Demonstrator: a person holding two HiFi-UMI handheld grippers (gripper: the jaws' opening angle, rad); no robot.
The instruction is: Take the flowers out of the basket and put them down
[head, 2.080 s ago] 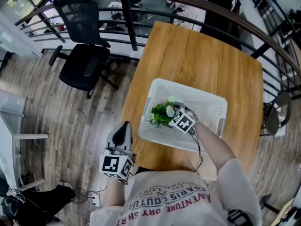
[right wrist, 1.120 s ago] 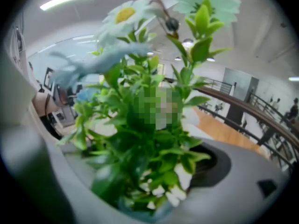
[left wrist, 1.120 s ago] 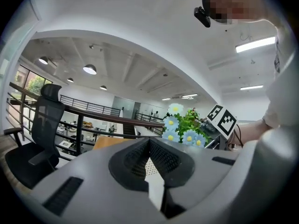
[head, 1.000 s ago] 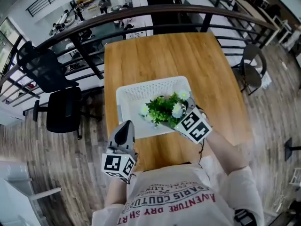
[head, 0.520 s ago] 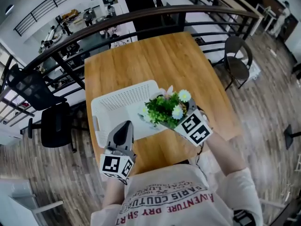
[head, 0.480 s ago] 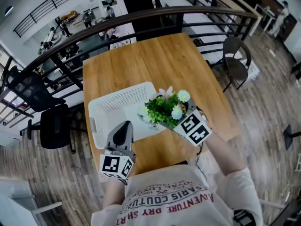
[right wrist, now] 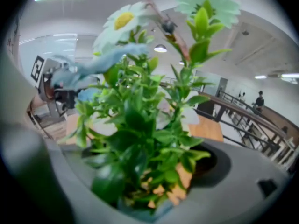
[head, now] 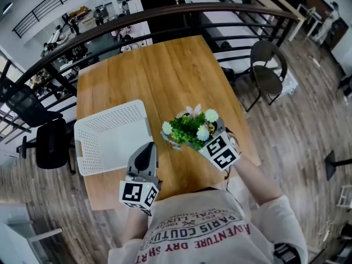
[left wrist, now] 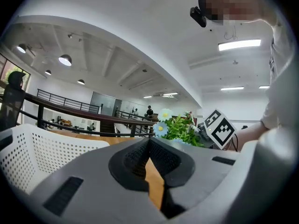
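Note:
A bunch of flowers (head: pixel 191 128) with green leaves and pale blue, white and pink blooms hangs above the wooden table (head: pixel 159 70), right of the white perforated basket (head: pixel 110 138). My right gripper (head: pixel 208 135) is shut on the flowers' stems; in the right gripper view the flowers (right wrist: pixel 145 120) fill the frame between the jaws. My left gripper (head: pixel 144 157) hovers at the table's near edge beside the basket, its jaws together with nothing between them. In the left gripper view the flowers (left wrist: pixel 180 127) and the basket (left wrist: pixel 42 153) both show beyond my left gripper (left wrist: pixel 149 146).
A dark railing (head: pixel 137 18) curves round the table's far side. A round-backed chair (head: pixel 267 73) stands to the right, an office chair (head: pixel 44 142) to the left. Wooden floor (head: pixel 297 125) surrounds the table.
My right gripper has lifted the flowers out of the basket and carried them right, over the bare table. The basket now lies well left of the flowers. The left gripper stayed put.

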